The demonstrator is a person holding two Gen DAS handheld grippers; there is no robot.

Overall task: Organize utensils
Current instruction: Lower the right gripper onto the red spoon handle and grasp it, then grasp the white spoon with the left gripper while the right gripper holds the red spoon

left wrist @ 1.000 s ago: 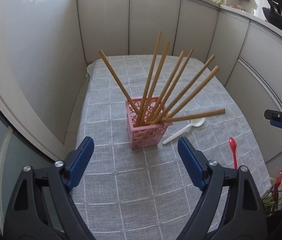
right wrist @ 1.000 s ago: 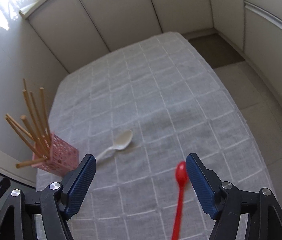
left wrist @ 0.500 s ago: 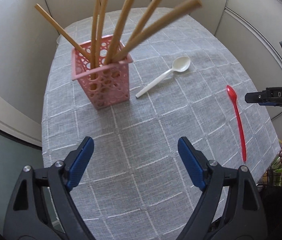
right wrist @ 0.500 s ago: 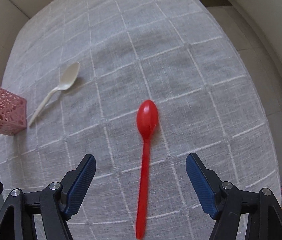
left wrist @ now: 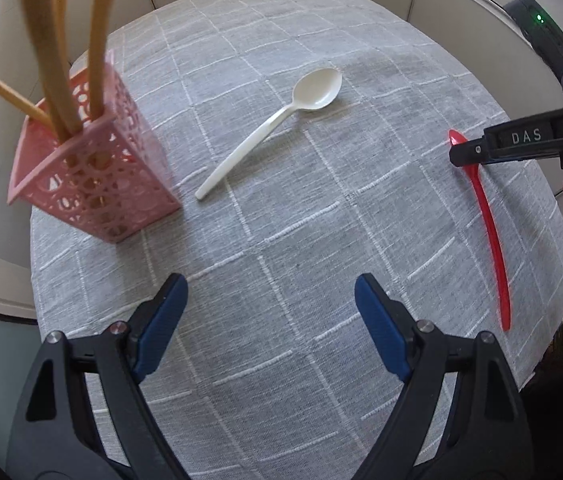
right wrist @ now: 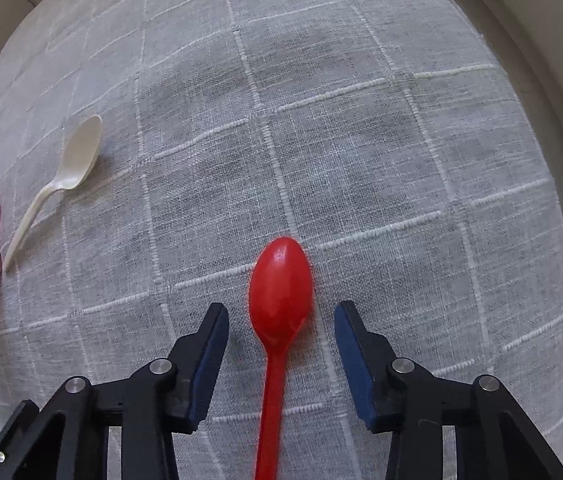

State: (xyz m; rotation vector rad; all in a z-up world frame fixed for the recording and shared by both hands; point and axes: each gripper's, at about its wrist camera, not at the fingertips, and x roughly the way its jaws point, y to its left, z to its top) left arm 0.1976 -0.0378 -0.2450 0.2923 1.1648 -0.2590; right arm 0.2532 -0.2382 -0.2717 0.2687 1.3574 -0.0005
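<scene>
Right gripper: the right gripper (right wrist: pixel 279 316) is hovering low over the table with its blue-padded jaws spread apart, gripping nothing, one on each side of the bowl of the long red plastic spoon (right wrist: pixel 279 300).
Spoon axis: the spoon is lying flat on the grey checked tablecloth (right wrist: pixel 341 140), bowl pointing away from the gripper and handle running back beneath it, so its long axis is lining up with the fingers and the jaws would be closing across its width.
Nearer hand: the right gripper is sitting directly over the red spoon; the left gripper (left wrist: pixel 271 316) is hanging well apart from it, also spread wide and empty.
Other utensil: a cream plastic spoon (left wrist: pixel 269 128) is lying diagonally between the two grippers, its handle tip near the pink perforated plastic holder (left wrist: pixel 93 180).
Holder: the holder is standing at the table's left edge with wooden chopsticks (left wrist: pixel 57 60) leaning out of it.
Likely step: the right hand appears to be lining up to pinch the red spoon.
</scene>
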